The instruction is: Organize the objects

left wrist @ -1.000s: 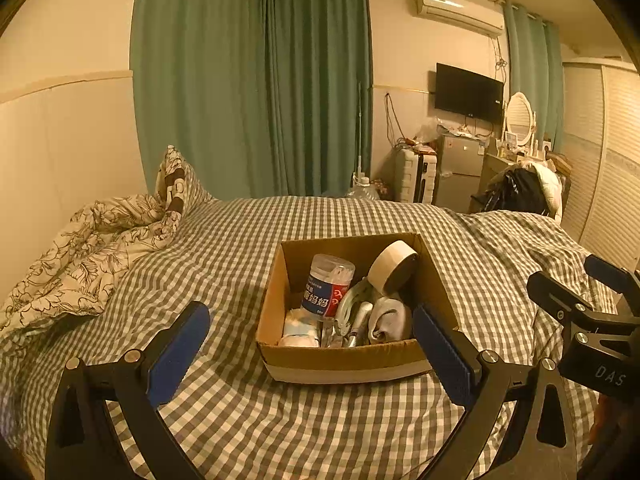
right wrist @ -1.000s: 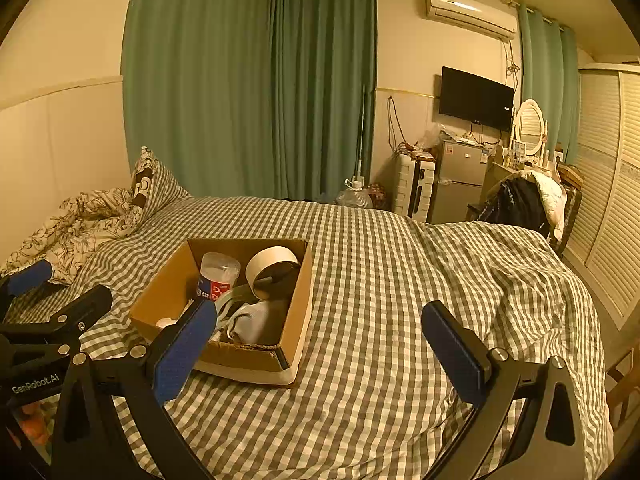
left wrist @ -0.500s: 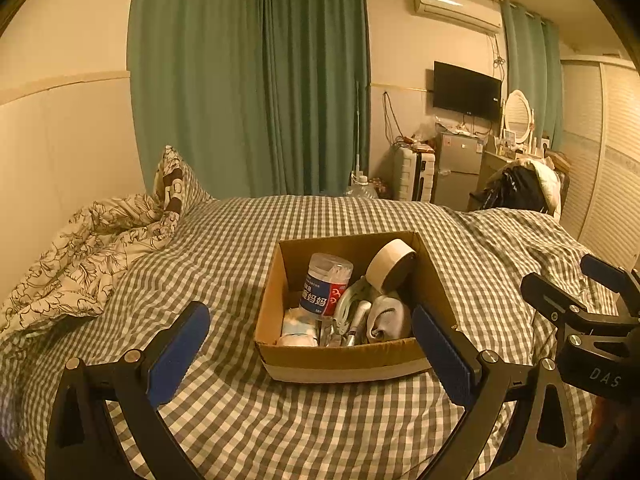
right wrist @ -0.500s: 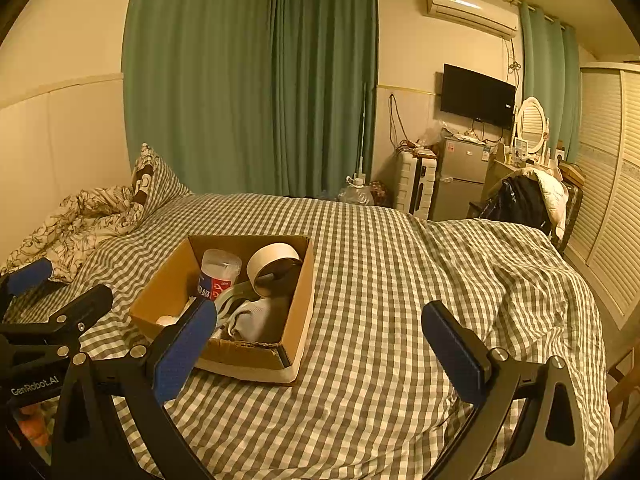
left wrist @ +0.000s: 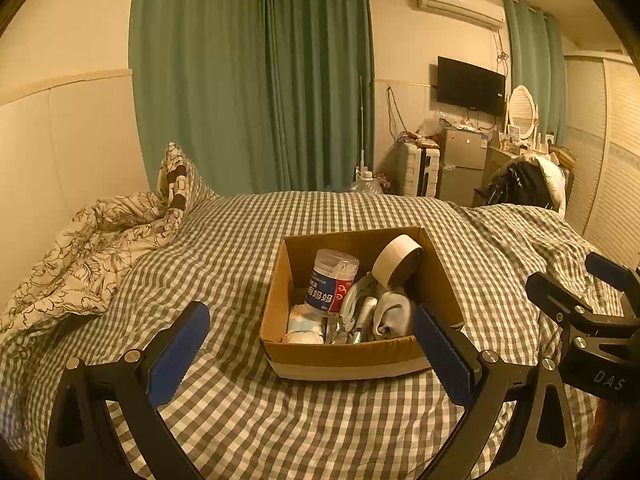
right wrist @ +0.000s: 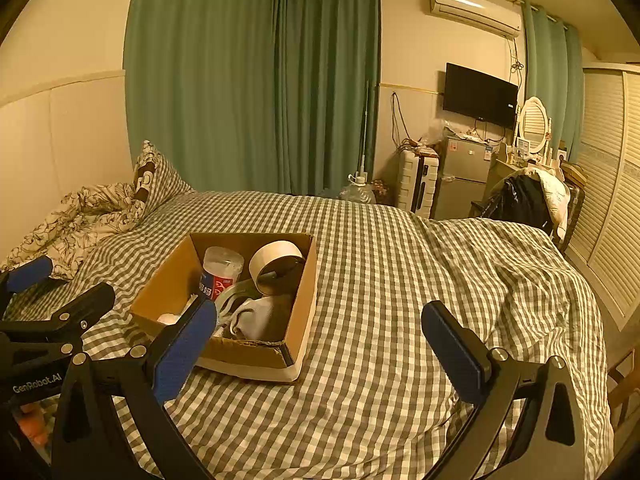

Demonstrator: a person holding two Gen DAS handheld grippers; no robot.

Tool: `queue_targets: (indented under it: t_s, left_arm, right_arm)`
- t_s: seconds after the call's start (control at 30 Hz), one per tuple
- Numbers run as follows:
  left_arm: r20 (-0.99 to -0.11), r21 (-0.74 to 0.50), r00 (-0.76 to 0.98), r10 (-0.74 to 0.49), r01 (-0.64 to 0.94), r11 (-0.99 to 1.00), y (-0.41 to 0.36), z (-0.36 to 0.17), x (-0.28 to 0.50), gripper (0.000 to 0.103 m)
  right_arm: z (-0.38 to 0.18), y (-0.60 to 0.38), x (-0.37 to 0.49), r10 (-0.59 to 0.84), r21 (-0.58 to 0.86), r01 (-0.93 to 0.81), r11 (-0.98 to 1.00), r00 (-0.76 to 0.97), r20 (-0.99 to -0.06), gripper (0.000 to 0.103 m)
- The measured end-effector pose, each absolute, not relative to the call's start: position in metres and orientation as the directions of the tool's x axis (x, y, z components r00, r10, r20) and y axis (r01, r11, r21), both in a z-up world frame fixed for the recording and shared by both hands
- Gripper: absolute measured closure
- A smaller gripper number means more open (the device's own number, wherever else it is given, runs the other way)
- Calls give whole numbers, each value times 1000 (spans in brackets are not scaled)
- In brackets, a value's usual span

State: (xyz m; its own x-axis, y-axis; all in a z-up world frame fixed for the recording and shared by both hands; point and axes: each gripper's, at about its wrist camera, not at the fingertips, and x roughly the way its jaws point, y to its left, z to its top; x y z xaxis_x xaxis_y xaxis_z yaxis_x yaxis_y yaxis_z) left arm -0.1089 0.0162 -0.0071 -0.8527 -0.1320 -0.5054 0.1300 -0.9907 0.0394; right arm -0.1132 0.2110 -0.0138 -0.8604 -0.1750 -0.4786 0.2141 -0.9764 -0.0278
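A cardboard box (left wrist: 348,354) (right wrist: 172,280) sits on the checked bed cover. It holds a clear tub with a blue and red label (left wrist: 332,280) (right wrist: 220,276), a roll of tape (left wrist: 396,260) (right wrist: 276,260), a grey cloth (left wrist: 392,312) (right wrist: 256,320), a white packet (left wrist: 304,326) and other small items. My left gripper (left wrist: 312,356) is open and empty, just in front of the box. My right gripper (right wrist: 320,348) is open and empty, to the right of the box. Each gripper shows at the edge of the other's view.
The bed (right wrist: 380,280) is covered by a grey checked duvet. A floral quilt and pillow (left wrist: 104,232) lie at the left by the wall. Beyond the bed stand green curtains (left wrist: 256,80), a small fridge (right wrist: 464,176), a suitcase (right wrist: 416,184) and a chair with clothes (right wrist: 524,200).
Both views have shifted very slightly; the box sits a touch nearer. Nothing was grasped or released.
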Motion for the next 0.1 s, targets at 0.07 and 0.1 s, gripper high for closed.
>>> queue_targets:
  t_s: [0.07, 0.1]
  left_arm:
    - [-505, 39, -853, -130, 128, -991, 16, -7, -109, 0]
    - [-504, 37, -854, -128, 127, -991, 16, -8, -108, 0]
  right_arm:
    - [-14, 211, -113, -175, -28, 214, -976, -860, -479, 0]
    - [-14, 211, -113, -175, -28, 214, -976, -860, -480, 0]
